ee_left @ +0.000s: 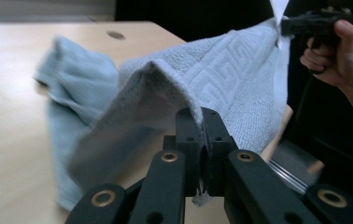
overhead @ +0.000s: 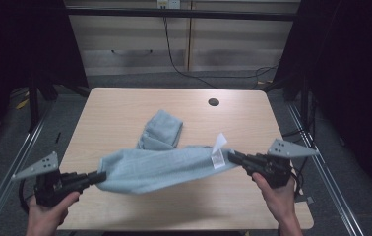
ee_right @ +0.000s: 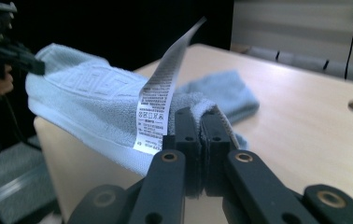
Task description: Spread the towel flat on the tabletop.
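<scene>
The left gripper [overhead: 97, 178] and right gripper [overhead: 233, 157] each pinch a near corner of the pale blue terry towel [overhead: 159, 164], stretched above the light wooden table [overhead: 125, 103]; keep both hands level and taut; its far end [overhead: 162, 129] lies bunched beyond.

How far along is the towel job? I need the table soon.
Done: both ends are gripped, the left gripper and right gripper each shut on a corner of the blue towel. In hand: it is lifted and stretched between them. Left: its far part lies bunched on the table; spreading or folding remains.
</scene>
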Demonstrator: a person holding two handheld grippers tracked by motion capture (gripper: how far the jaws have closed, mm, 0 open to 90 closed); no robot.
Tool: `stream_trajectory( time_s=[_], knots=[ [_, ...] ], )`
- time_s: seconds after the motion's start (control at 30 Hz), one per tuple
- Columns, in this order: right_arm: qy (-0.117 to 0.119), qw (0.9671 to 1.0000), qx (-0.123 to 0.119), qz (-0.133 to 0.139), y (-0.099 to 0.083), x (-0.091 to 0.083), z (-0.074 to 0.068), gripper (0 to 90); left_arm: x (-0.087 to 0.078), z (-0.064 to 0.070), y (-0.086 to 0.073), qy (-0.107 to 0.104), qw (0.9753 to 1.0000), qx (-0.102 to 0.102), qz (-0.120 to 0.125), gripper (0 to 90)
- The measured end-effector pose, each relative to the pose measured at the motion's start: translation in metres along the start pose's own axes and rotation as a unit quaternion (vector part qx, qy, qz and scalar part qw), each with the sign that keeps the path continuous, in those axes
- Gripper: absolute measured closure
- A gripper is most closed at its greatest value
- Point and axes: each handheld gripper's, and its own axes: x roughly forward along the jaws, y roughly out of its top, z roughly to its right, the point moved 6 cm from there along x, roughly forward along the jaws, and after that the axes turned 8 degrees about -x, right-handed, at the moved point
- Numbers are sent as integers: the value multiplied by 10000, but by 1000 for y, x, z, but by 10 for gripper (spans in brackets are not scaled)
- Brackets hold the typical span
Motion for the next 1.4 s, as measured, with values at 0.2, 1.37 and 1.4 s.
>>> stream_trajectory(
  time_s=[0.2, 1.37, 1.4],
  knots=[
    [149, 9983, 76, -556, -51, -24, -30, 860, 0, 23, -63, -228, 9981, -83, -559, 859],
    [1046, 9765, -361, -1850, -87, 205, -50, 525, 83, -101, -72, 733, 9856, -302, -1495, 762],
    [1044, 9748, -437, -1925, -89, 211, -52, 512, 84, -102, -75, 753, 9847, -296, -1544, 762]
  ],
)
